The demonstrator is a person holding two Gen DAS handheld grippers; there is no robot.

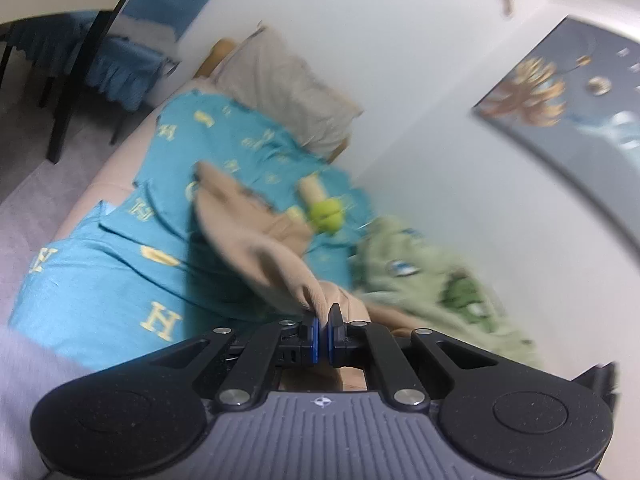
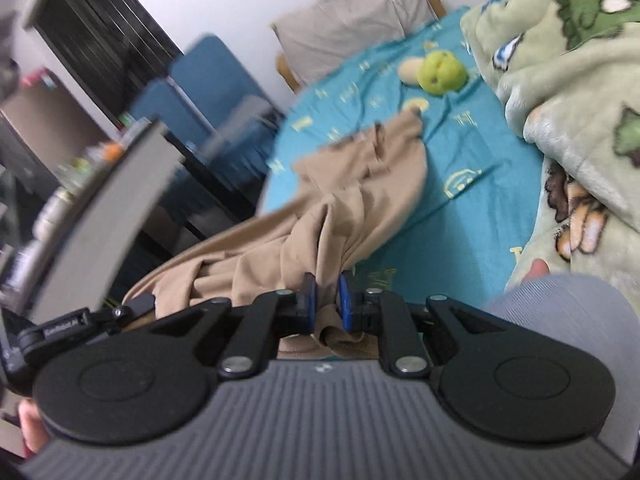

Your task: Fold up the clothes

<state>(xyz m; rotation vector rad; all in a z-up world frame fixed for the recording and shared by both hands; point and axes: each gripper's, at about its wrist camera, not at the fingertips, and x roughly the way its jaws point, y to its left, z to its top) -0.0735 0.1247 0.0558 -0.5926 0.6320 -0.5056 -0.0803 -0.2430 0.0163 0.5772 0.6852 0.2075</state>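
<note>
Both grippers, left (image 1: 322,316) and right (image 2: 328,284), have their fingers clamped on the tan garment (image 2: 360,184), lifted above the bed (image 2: 460,208).

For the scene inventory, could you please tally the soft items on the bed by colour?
Tan: 1, the garment clamped by the left gripper and right gripper
Teal: 1, the bedsheet
Pale green: 1, the blanket
Grey-beige: 1, the pillow
Yellow-green: 1, the plush toy
Total: 5
</note>
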